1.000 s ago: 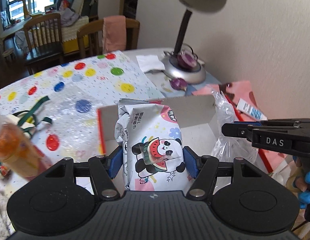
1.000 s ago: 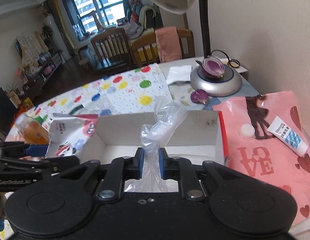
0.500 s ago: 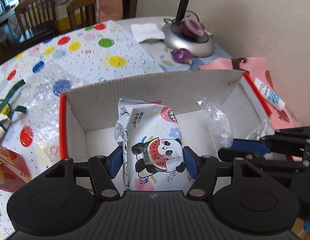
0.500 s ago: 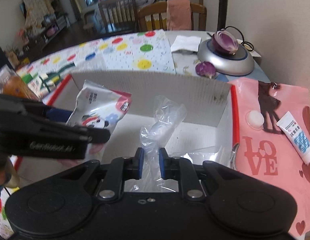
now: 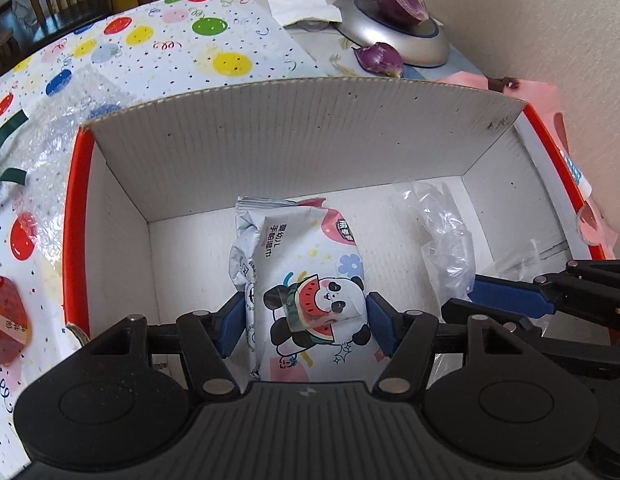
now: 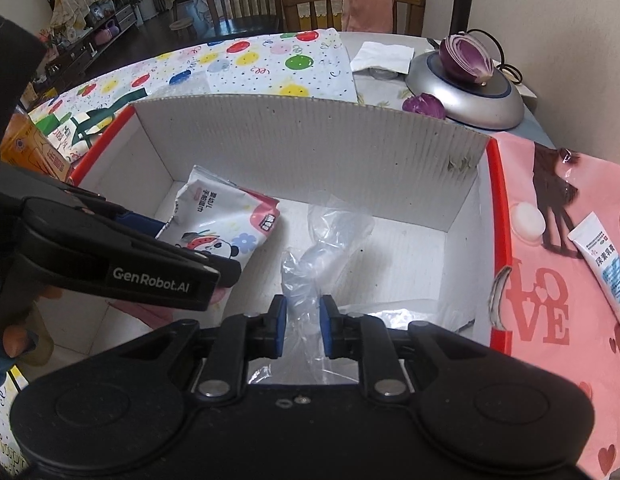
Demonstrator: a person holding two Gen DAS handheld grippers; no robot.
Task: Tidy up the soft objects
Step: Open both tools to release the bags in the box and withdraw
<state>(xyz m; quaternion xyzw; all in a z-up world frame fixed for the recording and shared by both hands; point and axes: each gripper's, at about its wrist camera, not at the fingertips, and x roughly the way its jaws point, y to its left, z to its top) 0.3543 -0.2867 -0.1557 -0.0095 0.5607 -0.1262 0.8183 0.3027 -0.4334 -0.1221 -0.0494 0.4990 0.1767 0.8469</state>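
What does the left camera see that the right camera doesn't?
Only the left wrist view shows the right hand-held gripper from the side. Only the right wrist view shows the white tube, the pink cloth over a chair and the left hand-held gripper. Both show the panda wipes pack, the clear plastic bag, the box and the cut onion.

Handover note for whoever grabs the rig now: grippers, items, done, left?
Left gripper: shut on the panda wipes pack, held low inside the white box.
Right gripper: shut on the clear plastic bag, also inside the box, to the right of the pack.
Done: both soft items are over the box floor.
Left: release both, withdraw. Whether either touches the floor is unclear.
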